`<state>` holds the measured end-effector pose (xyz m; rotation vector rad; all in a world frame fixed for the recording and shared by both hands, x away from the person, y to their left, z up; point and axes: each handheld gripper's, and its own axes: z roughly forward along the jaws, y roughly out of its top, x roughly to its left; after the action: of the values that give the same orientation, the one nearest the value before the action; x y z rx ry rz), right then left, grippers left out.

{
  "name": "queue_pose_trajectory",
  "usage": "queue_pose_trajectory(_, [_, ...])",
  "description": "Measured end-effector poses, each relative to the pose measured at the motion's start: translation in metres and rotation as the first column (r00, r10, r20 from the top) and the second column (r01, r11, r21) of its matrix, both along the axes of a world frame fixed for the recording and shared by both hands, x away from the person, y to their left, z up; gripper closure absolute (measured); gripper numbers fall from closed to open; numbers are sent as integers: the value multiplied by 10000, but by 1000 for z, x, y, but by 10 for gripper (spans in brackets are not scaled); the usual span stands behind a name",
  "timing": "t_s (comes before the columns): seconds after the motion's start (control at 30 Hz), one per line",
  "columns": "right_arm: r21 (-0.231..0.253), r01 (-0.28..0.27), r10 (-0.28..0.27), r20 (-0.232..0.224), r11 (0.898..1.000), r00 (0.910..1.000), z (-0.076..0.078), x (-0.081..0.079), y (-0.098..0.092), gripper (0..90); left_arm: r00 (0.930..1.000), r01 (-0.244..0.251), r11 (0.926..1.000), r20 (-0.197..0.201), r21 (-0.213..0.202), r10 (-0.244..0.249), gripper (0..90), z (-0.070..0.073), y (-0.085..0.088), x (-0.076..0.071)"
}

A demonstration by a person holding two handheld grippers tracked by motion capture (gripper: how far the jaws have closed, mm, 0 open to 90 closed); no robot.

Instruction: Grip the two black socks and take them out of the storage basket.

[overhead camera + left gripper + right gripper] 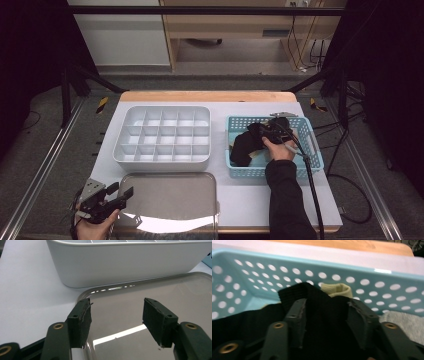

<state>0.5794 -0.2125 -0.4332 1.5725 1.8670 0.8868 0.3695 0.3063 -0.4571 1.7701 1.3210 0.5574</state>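
A black cloth point(244, 146) lies heaped in the light blue perforated basket point(235, 173) at the right of the table. My right gripper point(266, 133) is down in that basket, held by a hand in a black sleeve. In the right gripper view a fold of the black cloth point(294, 293) rises between the jaws of the right gripper point(325, 303), which stand well apart. A beige piece of fabric point(338, 289) shows just behind it against the basket wall point(362, 275). My left gripper point(125, 192) rests open at the near left, over the metal tray's corner; nothing sits between the left gripper's point(116, 307) pads.
A white divided organiser box point(160, 163) sits at the table's middle; its side wall point(125, 262) stands just beyond the shiny metal tray point(170, 197), whose bare surface point(150, 295) reflects light. A pale towel-like fabric point(398, 317) lies in the basket at right. Cables trail off the right edge.
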Motion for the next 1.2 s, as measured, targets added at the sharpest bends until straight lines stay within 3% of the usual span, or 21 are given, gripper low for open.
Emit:
queue_pose_trajectory(0.27, [-33,202,-204,-703,9998,9973,-3,1,-3,772,10000,6,10000,-27,14,-6,390,0,0,0])
queue_pose_trajectory(0.33, [76,191,-185,-770,9998,9969,-3,1,-4,790,10000,8,10000,-15,27,-7,390,0,1,0])
queue_pose_trajectory(0.53, [267,-38,41,-91,9996,10000,3,-3,-4,650,10000,-2,10000,-25,11,2,390,0,0,0])
queue_pose_trajectory(0.6, [358,-167,149,510,9992,9986,9,-6,-1,594,10000,0,10000,-12,26,0,391,0,1,0])
queue_pose_trajectory(0.73, [357,-270,237,878,9990,9959,15,-6,2,469,10000,14,10000,-24,5,-14,391,0,0,0])
queue_pose_trajectory(0.8, [117,-246,235,877,9996,9959,16,-4,6,419,10000,23,10000,-25,0,-23,392,0,0,0])
queue_pose_trajectory(0.9, [239,-88,70,747,9997,9972,12,2,8,378,10000,23,10000,-28,24,-23,393,0,1,0])
queue_pose_trajectory(1.1, [-178,192,-190,154,9997,9997,-3,11,8,377,10000,61,10000,-51,37,-61,397,-1,0,1])
queue_pose_trajectory(1.2, [-293,323,-322,45,9990,9995,-4,11,8,429,9999,90,9999,-89,57,-89,401,-1,0,1])
